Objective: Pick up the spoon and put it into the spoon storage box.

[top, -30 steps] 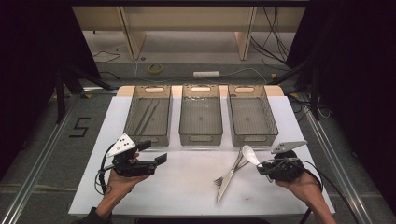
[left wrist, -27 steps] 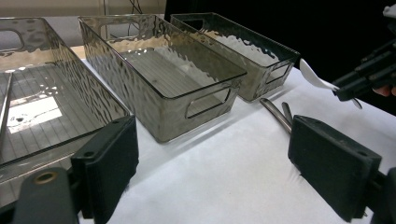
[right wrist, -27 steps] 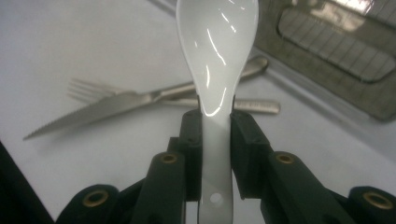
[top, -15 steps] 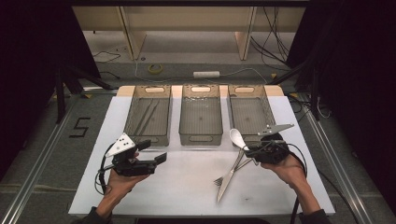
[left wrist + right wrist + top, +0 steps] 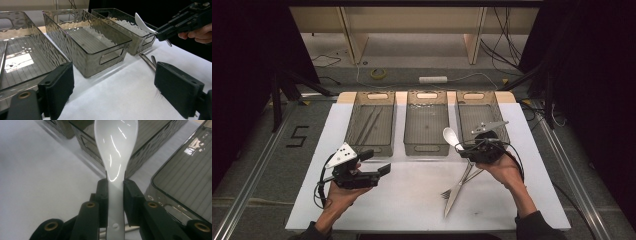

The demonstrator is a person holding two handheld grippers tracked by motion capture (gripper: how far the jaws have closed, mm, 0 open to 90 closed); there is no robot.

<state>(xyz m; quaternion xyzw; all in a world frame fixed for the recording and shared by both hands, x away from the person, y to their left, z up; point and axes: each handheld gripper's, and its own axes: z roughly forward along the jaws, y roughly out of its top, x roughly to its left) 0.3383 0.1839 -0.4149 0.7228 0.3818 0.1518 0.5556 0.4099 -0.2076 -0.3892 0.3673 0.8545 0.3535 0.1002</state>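
Our right hand-held gripper (image 5: 115,192) pinches the spoon (image 5: 115,150) by its handle, bowl forward, just before the middle bin (image 5: 426,122), likely for dropping in. Our left hand-held gripper (image 5: 120,92) waits spread above the desk (image 5: 412,195), left of that bin.

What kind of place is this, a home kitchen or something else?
Probably a lab or recording workspace, not a kitchen. A white table stands between black curtains, loose cables lie on the floor behind it, and a taped number 5 marks the floor.
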